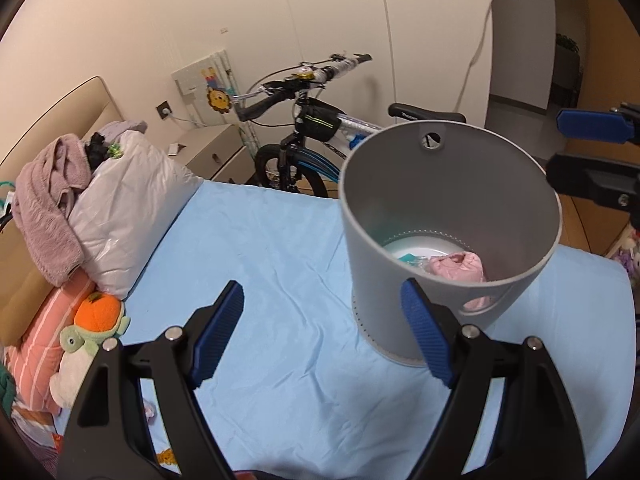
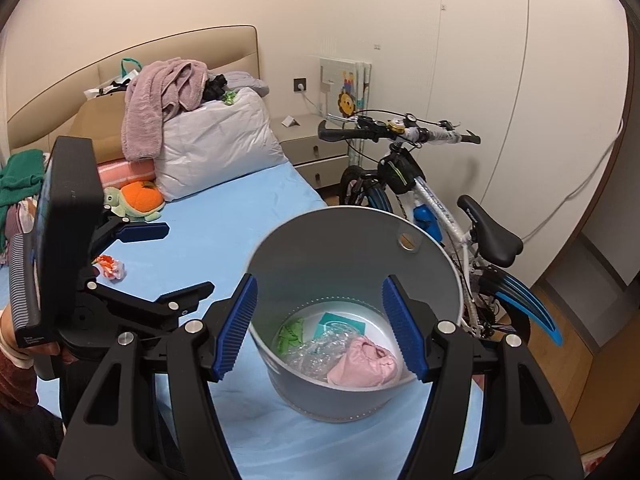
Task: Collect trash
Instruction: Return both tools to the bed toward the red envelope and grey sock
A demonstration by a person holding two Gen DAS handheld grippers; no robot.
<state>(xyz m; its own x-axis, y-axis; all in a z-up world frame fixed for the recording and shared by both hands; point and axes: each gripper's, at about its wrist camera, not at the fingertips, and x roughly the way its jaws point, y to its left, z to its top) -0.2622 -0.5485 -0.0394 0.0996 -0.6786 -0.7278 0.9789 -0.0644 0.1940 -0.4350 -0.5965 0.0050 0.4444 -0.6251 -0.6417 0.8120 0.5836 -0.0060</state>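
A grey round bin (image 1: 448, 204) stands on the blue bed sheet (image 1: 260, 260); it also shows in the right wrist view (image 2: 344, 248). Inside lie a pink crumpled piece (image 2: 364, 364), clear plastic wrap (image 2: 320, 354), a green scrap (image 2: 292, 334) and a teal packet (image 2: 340, 322). My left gripper (image 1: 322, 332) is open and empty, just left of the bin. My right gripper (image 2: 320, 330) is open and empty above the bin's mouth; its fingers (image 1: 592, 126) show at the right edge of the left view. An orange-and-white wrapper (image 2: 110, 266) lies on the sheet under the left gripper (image 2: 160, 264).
A bicycle (image 2: 424, 192) stands beside the bed, behind the bin. A white pillow (image 2: 216, 148) with a mauve towel (image 2: 160, 92), a striped cushion and an orange turtle plush (image 2: 138, 198) sit at the headboard. A nightstand (image 2: 316, 148) stands by the wall.
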